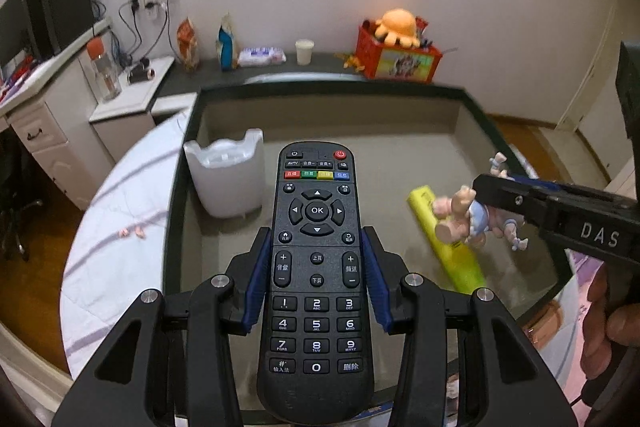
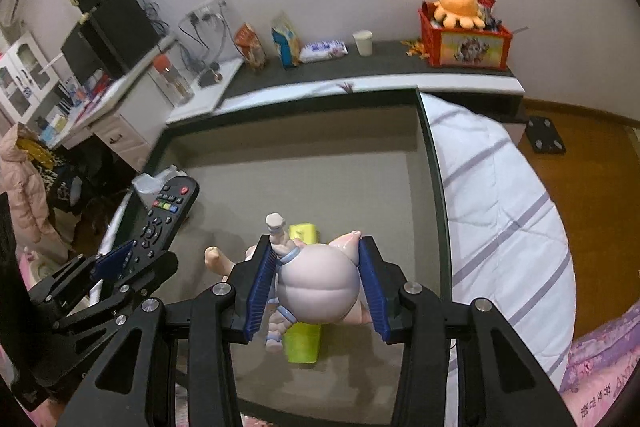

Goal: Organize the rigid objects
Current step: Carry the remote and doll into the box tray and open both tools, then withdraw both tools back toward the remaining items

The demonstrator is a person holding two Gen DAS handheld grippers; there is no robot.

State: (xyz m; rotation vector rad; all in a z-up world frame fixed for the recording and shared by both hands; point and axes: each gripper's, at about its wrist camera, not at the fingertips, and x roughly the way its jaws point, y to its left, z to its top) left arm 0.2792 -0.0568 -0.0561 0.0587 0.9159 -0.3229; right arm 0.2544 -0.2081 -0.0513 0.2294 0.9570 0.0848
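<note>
My left gripper [image 1: 316,269] is shut on a black TV remote [image 1: 316,267], its blue pads pressed on both long sides, above the glass-topped table [image 1: 400,147]. My right gripper [image 2: 316,279] is shut on a pale pink pig figurine [image 2: 316,285] with blue trim, held above a yellow-green box [image 2: 304,341] that lies on the glass. In the left wrist view the right gripper [image 1: 474,195] comes in from the right with the figurine [image 1: 464,219] over the yellow-green box [image 1: 444,235]. The remote [image 2: 168,219] and the left gripper [image 2: 116,259] show at the left of the right wrist view.
A white plastic container [image 1: 228,179] stands on the glass at the left. Behind the table a dark shelf carries snack bags [image 1: 226,43], a paper cup [image 1: 304,51] and a red box [image 1: 396,59] with an orange plush. A striped white bedcover [image 2: 500,207] lies to the right, a desk [image 1: 44,99] to the left.
</note>
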